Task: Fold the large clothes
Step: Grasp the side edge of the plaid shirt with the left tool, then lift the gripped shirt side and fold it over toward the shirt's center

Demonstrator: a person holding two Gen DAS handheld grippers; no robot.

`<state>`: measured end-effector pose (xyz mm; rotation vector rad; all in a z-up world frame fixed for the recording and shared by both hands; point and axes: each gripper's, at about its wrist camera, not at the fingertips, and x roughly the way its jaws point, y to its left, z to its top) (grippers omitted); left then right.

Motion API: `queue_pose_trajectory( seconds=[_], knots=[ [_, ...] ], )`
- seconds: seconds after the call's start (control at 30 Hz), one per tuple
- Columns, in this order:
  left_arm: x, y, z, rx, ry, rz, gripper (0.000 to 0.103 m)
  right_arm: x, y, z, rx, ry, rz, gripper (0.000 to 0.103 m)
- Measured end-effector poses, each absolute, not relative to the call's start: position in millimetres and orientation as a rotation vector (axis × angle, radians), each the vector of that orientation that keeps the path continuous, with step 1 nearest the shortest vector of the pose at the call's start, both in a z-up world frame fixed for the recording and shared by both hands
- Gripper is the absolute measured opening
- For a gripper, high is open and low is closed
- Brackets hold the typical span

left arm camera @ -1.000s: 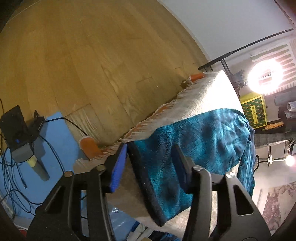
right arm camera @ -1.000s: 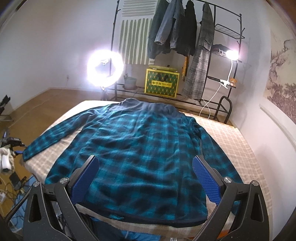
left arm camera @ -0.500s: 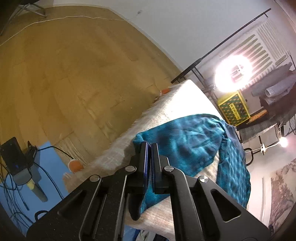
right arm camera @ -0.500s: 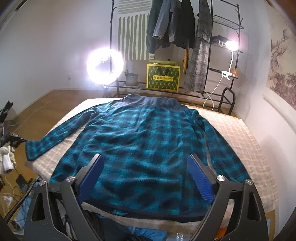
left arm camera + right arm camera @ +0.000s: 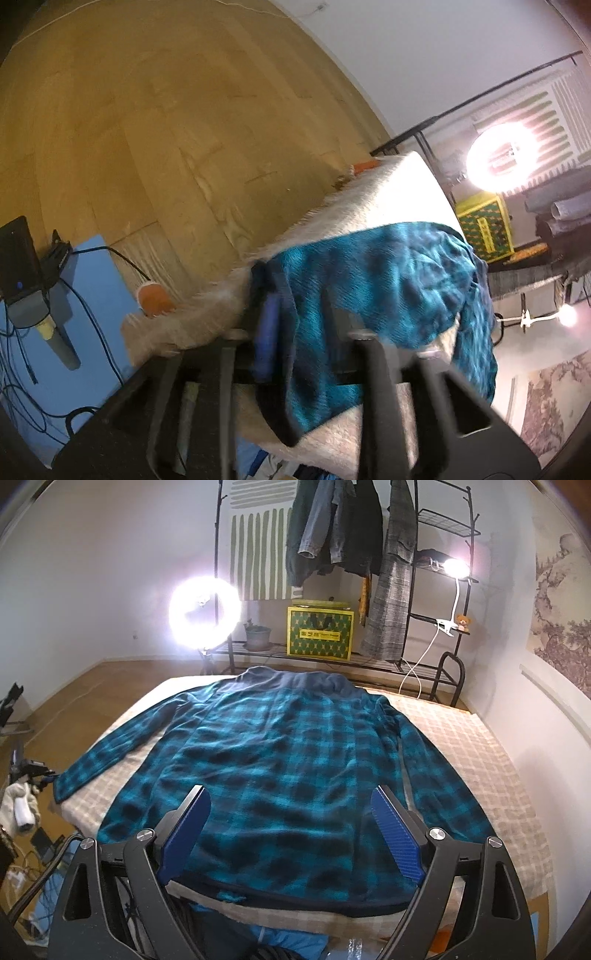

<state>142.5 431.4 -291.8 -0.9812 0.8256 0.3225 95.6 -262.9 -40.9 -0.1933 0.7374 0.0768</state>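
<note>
A teal and black plaid jacket (image 5: 288, 746) lies flat, back up, on a bed covered with a beige checked blanket (image 5: 480, 746); its collar is at the far end. My right gripper (image 5: 291, 827) is open over the near hem, and nothing is between its blue pads. The jacket's left sleeve (image 5: 107, 753) reaches to the bed's left edge. In the left wrist view, which is blurred, that sleeve's cuff (image 5: 369, 273) drapes over the blanket's edge (image 5: 399, 192). My left gripper (image 5: 303, 325) has its jaws opening, with the cuff cloth between them and not pinched.
A bright ring light (image 5: 204, 609), a clothes rack with hanging coats (image 5: 369, 535) and a yellow-green box (image 5: 320, 633) stand beyond the bed. On the wooden floor (image 5: 166, 110) to the left are a blue mat (image 5: 92, 295), cables and a black device (image 5: 18, 254).
The left gripper closed on the sleeve cuff and lifted it half a second ago; now its jaws are apart again and the view is blurred. The right gripper's jaws narrowed slightly.
</note>
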Motion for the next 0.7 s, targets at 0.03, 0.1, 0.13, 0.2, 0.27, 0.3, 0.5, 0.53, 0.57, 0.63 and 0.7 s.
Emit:
queue_pose_trajectory(
  seconds=[0.03, 0.1, 0.13, 0.2, 0.27, 0.3, 0.5, 0.53, 0.57, 0.63, 0.7],
  knots=[
    [142.4, 432.3, -292.7, -0.984, 0.818, 0.330, 0.046, 96.2, -263.2, -41.5, -0.193, 0.740, 0.076, 0.089],
    [143.7, 434.5, -296.0, -0.999, 0.813, 0.332, 0.046, 97.3, -263.1, -42.8, -0.195, 0.746, 0.074, 0.089],
    [145.4, 435.1, -297.3, -1.002, 0.812, 0.335, 0.046, 98.2, -262.9, -43.6, -0.195, 0.749, 0.076, 0.089],
    [150.2, 435.0, -298.9, -0.993, 0.820, 0.340, 0.040, 99.7, -260.9, -45.2, -0.196, 0.755, 0.081, 0.089],
    [156.8, 432.9, -299.5, -0.961, 0.850, 0.356, 0.010, 100.9, -260.4, -46.2, -0.194, 0.759, 0.086, 0.089],
    [158.6, 431.6, -298.9, -0.949, 0.857, 0.364, 0.005, 102.0, -259.4, -47.2, -0.192, 0.763, 0.088, 0.089],
    [156.7, 416.9, -263.8, -0.953, 0.742, 0.250, 0.001, 110.4, -258.2, -55.0, -0.142, 0.801, 0.129, 0.089],
    [157.1, 407.5, -250.1, -0.935, 0.720, 0.213, 0.001, 112.5, -257.5, -57.4, -0.131, 0.809, 0.139, 0.089],
    [157.6, 399.4, -239.3, -0.915, 0.704, 0.187, 0.001, 113.5, -256.8, -59.5, -0.122, 0.814, 0.147, 0.089],
    [159.3, 376.0, -213.1, -0.853, 0.672, 0.118, 0.001, 119.2, -254.5, -64.9, -0.095, 0.834, 0.172, 0.088],
    [160.6, 350.9, -189.2, -0.792, 0.646, 0.054, 0.001, 123.5, -252.2, -69.2, -0.072, 0.849, 0.191, 0.087]
  ],
)
